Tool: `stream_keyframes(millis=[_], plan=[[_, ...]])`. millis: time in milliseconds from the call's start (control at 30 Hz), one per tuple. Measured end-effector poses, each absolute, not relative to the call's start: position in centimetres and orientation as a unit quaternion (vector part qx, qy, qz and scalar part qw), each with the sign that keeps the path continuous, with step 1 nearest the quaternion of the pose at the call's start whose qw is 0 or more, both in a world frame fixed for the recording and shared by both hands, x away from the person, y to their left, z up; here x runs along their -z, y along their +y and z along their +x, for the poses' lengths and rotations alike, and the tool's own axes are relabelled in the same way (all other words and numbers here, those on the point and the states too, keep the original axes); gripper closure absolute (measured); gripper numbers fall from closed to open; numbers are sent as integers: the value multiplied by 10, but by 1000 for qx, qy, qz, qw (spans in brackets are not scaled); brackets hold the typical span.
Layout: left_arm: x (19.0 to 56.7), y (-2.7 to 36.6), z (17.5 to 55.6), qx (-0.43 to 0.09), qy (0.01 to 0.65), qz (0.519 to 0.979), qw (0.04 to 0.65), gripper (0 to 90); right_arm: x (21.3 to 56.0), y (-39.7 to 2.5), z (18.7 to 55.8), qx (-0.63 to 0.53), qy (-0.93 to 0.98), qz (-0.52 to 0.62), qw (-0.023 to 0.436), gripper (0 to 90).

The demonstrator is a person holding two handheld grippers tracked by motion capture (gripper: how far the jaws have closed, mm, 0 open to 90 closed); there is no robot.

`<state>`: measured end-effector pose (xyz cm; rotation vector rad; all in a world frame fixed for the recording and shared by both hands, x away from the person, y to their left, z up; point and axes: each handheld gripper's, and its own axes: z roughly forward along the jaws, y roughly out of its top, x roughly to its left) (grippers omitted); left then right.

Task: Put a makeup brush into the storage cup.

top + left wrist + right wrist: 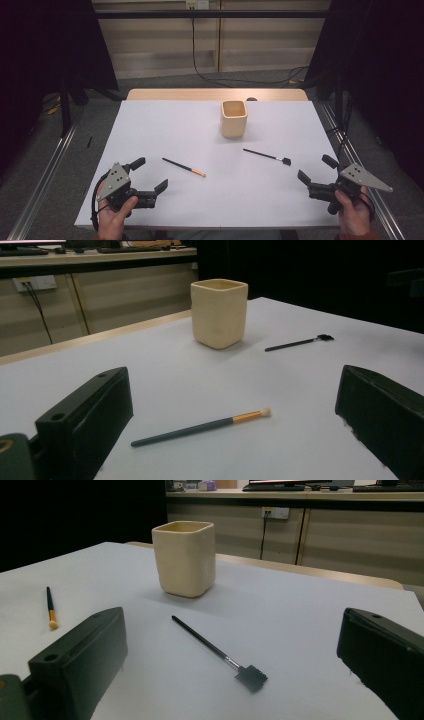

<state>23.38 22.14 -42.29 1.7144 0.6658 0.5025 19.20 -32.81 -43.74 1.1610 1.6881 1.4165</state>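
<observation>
A cream square cup [234,118] [219,312] [184,557] stands upright at the back middle of the white table [165,125]. A thin brush with an orange ferrule [184,167] [200,427] [50,608] lies left of centre. A black brush with a flat comb-like head [267,156] [299,343] [217,653] lies right of centre. My left gripper [150,175] [235,415] rests open at the front left, a short way from the orange brush. At the front right my right gripper [316,169] [235,655] is open too, the black brush lying just ahead of it. Both hold nothing.
A wooden strip [215,94] runs along the table's far edge, with a small dark object [251,99] on it behind the cup. Metal rails [45,170] flank the table on the floor. A cable [200,70] trails down the back wall.
</observation>
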Motion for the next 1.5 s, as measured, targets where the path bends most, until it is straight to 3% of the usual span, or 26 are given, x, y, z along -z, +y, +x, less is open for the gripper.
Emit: stream_keyframes(millis=[967, 1500], plan=[[391, 197, 263, -209, 243, 731, 602, 20, 438, -327, 193, -543, 644, 436, 318, 0], [389, 191, 295, -196, 257, 739, 592, 28, 438, -327, 193, -540, 645, 439, 315, 0]])
